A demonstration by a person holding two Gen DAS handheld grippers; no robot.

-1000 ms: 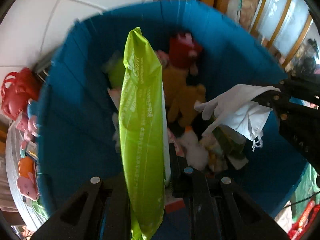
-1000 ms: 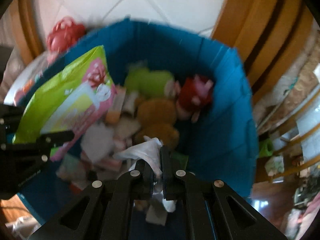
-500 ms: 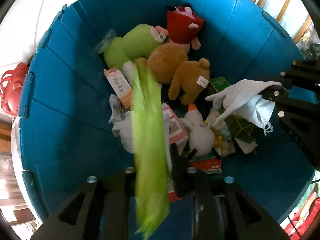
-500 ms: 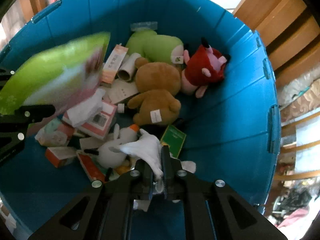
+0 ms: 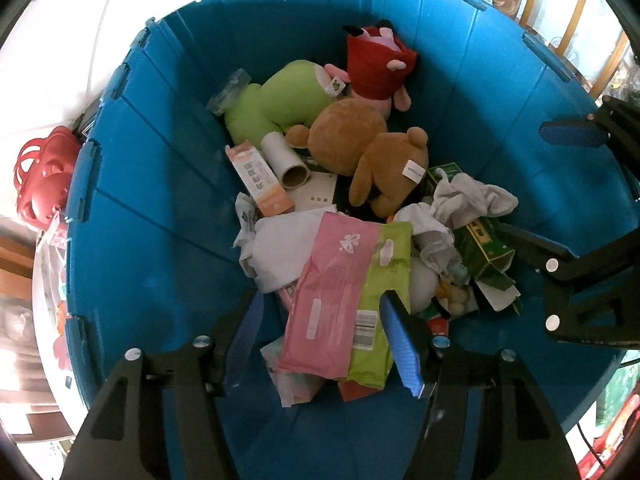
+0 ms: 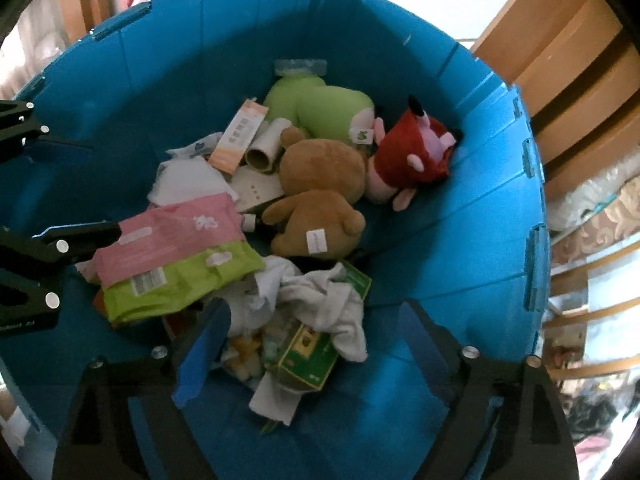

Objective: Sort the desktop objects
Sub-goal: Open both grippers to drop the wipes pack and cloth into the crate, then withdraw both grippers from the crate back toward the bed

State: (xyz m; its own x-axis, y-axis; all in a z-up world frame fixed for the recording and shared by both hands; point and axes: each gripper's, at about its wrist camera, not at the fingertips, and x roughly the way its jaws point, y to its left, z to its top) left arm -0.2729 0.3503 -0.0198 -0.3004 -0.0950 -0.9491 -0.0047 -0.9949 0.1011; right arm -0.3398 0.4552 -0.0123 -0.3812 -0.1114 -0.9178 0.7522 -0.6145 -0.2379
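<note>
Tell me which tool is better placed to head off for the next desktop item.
Neither stands out. The left tool is open above the pink-and-green packet, the right tool open above the white cloth, both over the blue bin.

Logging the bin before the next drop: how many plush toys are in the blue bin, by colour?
Green plush: 1
Red plush: 1
Brown bear plush: 1
Total: 3 clearly visible in the blue bin; anything buried under the packets and cloths cannot be counted.
</note>
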